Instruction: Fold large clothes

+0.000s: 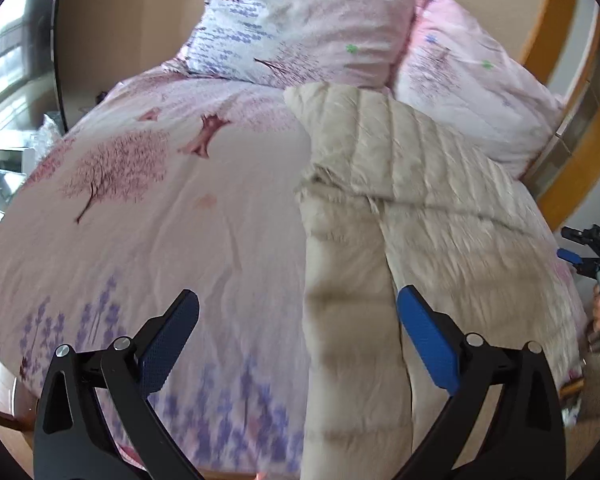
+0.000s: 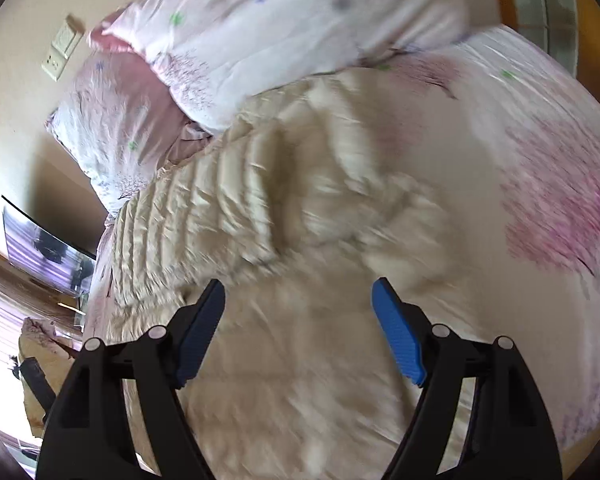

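A cream quilted down jacket (image 1: pixel 412 200) lies on the right half of a bed, one long panel folded over its left part. My left gripper (image 1: pixel 298 320) is open and empty, hovering above the jacket's near left edge. My right gripper (image 2: pixel 298 308) is open and empty above the jacket (image 2: pixel 284 208), which looks blurred in the right wrist view. The right gripper also shows at the far right edge of the left wrist view (image 1: pixel 592 256), beside the bed.
The bed carries a pink sheet (image 1: pixel 160 208) printed with trees and purple flowers. Two matching pillows (image 1: pixel 308 20) lie at the head, touching the jacket's far end. A wooden frame (image 1: pixel 572 152) stands right of the bed. A window (image 1: pixel 4 80) is at left.
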